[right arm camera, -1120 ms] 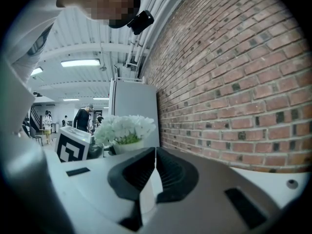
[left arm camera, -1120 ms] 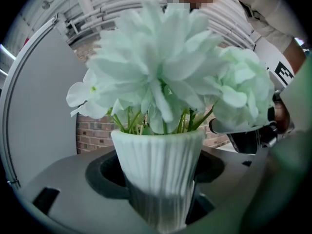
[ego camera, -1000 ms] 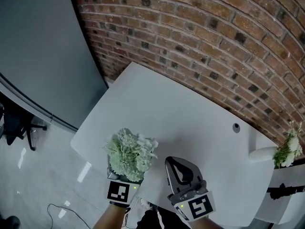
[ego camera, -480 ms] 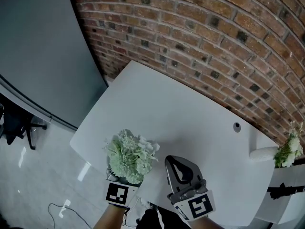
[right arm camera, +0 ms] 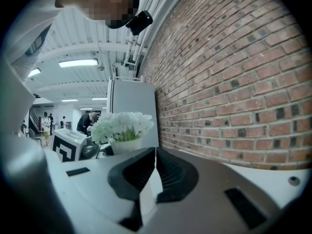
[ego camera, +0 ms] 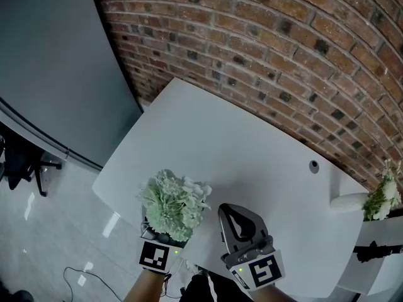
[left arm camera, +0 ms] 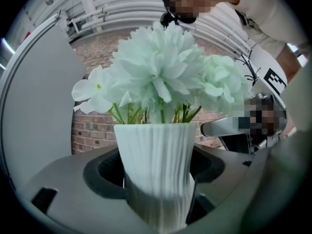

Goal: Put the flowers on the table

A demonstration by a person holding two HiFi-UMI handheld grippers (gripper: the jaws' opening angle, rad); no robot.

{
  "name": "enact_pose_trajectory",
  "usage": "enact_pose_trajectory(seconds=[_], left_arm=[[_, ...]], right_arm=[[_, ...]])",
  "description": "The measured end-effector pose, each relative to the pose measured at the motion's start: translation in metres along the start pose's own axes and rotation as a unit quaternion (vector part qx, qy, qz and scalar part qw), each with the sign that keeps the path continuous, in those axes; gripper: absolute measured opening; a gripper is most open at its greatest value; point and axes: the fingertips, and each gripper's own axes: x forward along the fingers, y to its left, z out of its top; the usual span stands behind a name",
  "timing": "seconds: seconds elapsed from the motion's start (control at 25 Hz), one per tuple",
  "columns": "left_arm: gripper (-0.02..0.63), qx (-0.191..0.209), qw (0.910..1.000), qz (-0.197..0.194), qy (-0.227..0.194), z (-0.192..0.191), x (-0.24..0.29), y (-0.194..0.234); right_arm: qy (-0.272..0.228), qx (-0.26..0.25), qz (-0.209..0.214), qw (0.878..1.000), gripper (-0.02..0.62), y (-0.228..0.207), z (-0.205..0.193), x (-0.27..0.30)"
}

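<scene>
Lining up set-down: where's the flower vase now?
The flower vase is clamped in the left gripper, lower left in the head view, at the table's near edge beside the right gripper.

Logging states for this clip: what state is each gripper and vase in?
left gripper: shut on ribbed white vase, pointing level.
ribbed white vase: upright, flowers in it, held.
right gripper: shut, empty.
second vase: apparently lying on its side, far right.

A brick wall point(ego camera: 283, 36) behind, a grey panel point(ego camera: 50, 61) at left, a black chair point(ego camera: 19, 162) and a cable point(ego camera: 74, 271) on the floor point(ego camera: 56, 219)
</scene>
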Motion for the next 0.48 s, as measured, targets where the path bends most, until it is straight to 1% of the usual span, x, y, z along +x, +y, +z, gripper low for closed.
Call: enact_pose_trajectory(seconds=[0.28,0.4,0.48], left_arm=[[0.354,-0.005,1.0000,-0.001,-0.003,0.0006,-0.0030,0.0012],[0.360,-0.006,1.0000,-0.005,-0.005,0.0013,-0.0045,-0.0005],[0.367,-0.007,0.9999,-0.007,-0.006,0.0013,-0.0053,-0.0015]], right_arm=[[-0.002,-0.001,0.003,1.000,0.020,0.0039,0.0009,0.0023],[-0.004,0.011,-0.002,1.000,0.020,0.0054,0.0022,0.0023],[-0.004,0.006,0.001,1.000,0.020,0.0066,0.0024,0.0020]])
